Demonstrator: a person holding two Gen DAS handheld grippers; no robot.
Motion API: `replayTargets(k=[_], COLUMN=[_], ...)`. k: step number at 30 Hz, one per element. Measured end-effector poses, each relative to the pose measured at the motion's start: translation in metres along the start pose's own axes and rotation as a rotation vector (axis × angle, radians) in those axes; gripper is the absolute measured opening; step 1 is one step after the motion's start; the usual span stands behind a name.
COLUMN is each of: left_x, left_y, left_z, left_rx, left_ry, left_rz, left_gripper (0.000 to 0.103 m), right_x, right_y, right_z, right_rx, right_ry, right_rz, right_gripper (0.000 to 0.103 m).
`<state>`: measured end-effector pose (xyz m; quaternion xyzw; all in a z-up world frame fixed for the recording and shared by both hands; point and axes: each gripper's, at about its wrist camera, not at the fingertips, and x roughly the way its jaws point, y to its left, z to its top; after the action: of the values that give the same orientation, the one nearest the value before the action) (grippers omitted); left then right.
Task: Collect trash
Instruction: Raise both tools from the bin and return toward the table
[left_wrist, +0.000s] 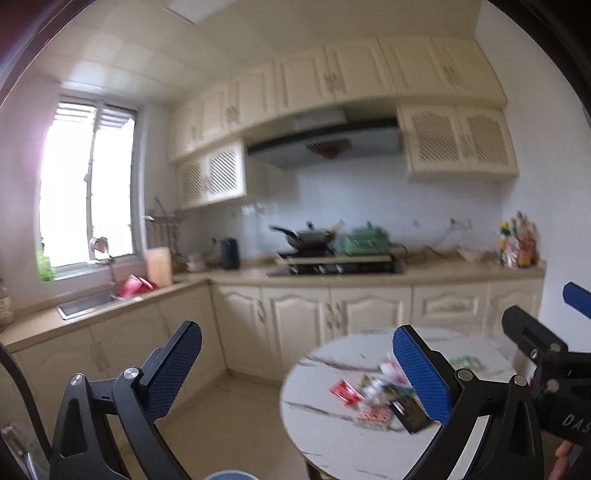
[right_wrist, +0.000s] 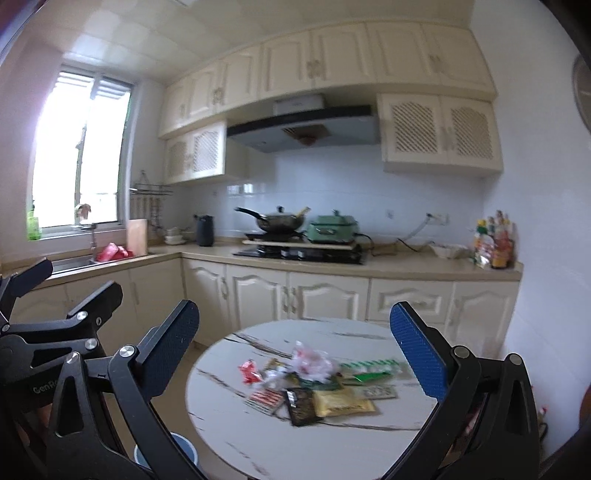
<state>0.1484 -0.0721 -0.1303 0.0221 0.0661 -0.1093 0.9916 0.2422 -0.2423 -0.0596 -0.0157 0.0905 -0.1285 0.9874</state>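
Two tongs (right_wrist: 295, 350), one wrapper-strewn table (right_wrist: 258, 435)

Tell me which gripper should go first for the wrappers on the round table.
Right, probably. The right gripper is open and frames the wrapper pile on the round table. The left gripper, also open, points left of the table, the pile off-centre.

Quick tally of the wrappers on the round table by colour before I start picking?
From the right wrist view; the pile overlaps, so counts are approximate.
Red: 2
Green: 2
Black: 1
Yellow: 1
Clear pink-white bag: 1
Total: 7
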Motion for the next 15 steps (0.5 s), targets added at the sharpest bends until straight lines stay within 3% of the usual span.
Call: replayTargets(k=[9, 15], left_x=[0.091, 0.153], left_y=[0.004, 0.02], left_z=[-0.03, -0.048], left_rx=[-0.008, -0.014], left_ry=[0.262, 0.399], left_rz=[-0.12, -0.107], left_gripper=[0.102, 0.102], right_x=[0.062, 0.115], right_y=[-0.06, -0.084], right_z=[-0.05, -0.094], right_rx=[0.073, 0.094], right_ry=[0.181, 0.335], right_rz=[-0.091, -0.1], right_gripper=[0.103, 0.103])
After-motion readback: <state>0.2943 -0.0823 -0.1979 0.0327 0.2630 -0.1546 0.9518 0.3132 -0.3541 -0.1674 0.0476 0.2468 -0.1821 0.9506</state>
